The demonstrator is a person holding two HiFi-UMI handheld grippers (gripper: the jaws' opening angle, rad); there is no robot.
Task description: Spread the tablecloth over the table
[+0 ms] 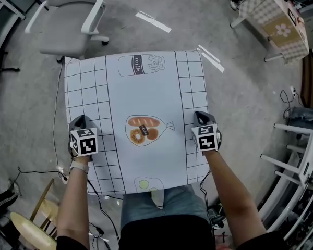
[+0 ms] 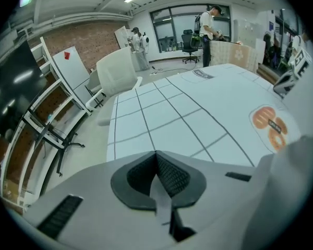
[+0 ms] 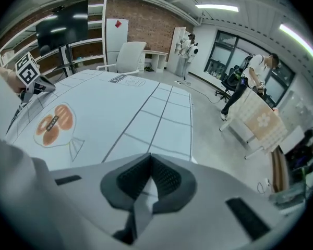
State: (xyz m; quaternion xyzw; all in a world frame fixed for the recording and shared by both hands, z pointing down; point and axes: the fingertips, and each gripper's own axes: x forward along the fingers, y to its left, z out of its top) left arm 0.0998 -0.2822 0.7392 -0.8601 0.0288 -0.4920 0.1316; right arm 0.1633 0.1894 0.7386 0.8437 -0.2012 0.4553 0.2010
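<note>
A white tablecloth (image 1: 146,87) with a black grid on both sides and printed milk, bread and food pictures covers the small table. My left gripper (image 1: 79,121) sits at the cloth's left edge and is shut on a fold of it. In the left gripper view, the tablecloth (image 2: 198,119) stretches ahead of the left gripper (image 2: 157,166), a strip of it pinched between the pads. My right gripper (image 1: 200,115) is at the right edge, likewise shut on the cloth. The right gripper view shows the tablecloth (image 3: 120,105) beyond the right gripper (image 3: 149,166), which pinches a fold.
A white office chair (image 1: 73,14) stands just beyond the table's far left corner. Another table with a checked cloth (image 1: 281,25) is at the far right. White racks (image 1: 297,160) stand on the right, a wooden chair (image 1: 34,220) at the near left. Cables lie on the floor.
</note>
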